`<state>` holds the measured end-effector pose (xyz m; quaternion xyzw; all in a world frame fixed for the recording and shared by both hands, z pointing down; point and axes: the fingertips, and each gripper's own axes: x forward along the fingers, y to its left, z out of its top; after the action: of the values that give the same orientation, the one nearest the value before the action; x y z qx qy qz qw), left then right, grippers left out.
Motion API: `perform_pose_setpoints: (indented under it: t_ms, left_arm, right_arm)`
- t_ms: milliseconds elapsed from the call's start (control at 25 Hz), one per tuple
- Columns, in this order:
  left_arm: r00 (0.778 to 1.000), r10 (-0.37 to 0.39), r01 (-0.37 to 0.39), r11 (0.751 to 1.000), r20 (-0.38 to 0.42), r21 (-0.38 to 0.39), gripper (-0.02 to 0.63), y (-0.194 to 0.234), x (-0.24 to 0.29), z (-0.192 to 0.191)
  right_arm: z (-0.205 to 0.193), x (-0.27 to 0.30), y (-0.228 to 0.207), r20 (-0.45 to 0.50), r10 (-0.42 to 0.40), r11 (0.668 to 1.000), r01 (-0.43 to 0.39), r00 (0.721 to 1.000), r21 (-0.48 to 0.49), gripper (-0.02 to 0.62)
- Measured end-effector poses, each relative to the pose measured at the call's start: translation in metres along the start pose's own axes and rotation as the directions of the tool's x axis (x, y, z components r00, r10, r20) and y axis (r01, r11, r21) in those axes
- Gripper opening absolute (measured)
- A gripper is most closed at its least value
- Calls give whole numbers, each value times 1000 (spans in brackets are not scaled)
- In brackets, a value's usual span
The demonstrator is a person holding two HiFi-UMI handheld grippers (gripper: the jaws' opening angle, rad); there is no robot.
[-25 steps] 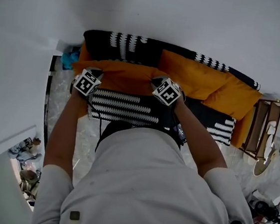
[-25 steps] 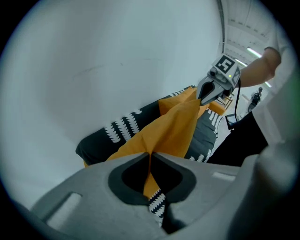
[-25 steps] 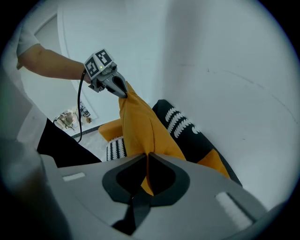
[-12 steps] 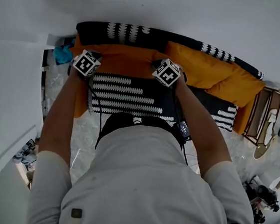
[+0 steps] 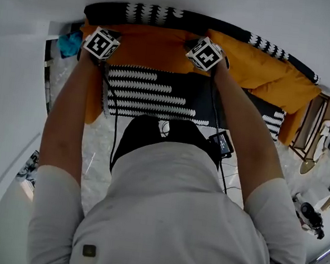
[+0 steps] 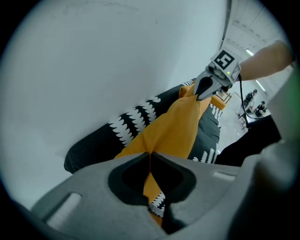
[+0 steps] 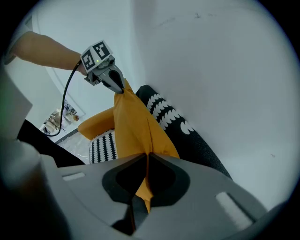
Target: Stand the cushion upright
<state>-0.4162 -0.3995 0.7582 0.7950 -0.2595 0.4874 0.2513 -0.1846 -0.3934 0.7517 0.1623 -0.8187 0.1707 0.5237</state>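
Head view: left gripper (image 5: pixel 101 45), right gripper (image 5: pixel 206 55) carried cushion (image 5: pixel 151 47) toward backrest (image 5: pixel 149 13).

The cushion (image 5: pixel 151 41) stretches across the upper centre of the head view, before the backrest of the sofa (image 5: pixel 152 91). The left tool (image 7: pixel 120 89) is on its left corner and the right tool (image 6: pixel 202 93) on its right. More cushions (image 5: pixel 261 65) lie toward the upper right, a side table (image 5: pixel 310 130) at the right edge. The person (image 5: pixel 161 217) fills the lower frame, floor (image 5: pixel 100 156) at left.
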Motion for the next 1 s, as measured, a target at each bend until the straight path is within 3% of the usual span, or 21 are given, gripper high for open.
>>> perform_pose_setpoints:
  t_ms: [400, 600, 1000]
  left_arm:
    - [997, 62, -56, 992, 50, -116, 72, 16, 1, 7]
    - [987, 125, -110, 985, 105, -131, 83, 24, -25, 4]
    - [954, 148, -121, 986, 261, -116, 107, -5, -85, 8]
  right_arm:
    - [-2, 17, -15, -22, -47, 998, 48, 999, 33, 30]
    - [14, -2, -19, 32, -124, 991, 123, 992, 53, 114]
    - [48, -71, 15, 194, -238, 970, 224, 952, 94, 118]
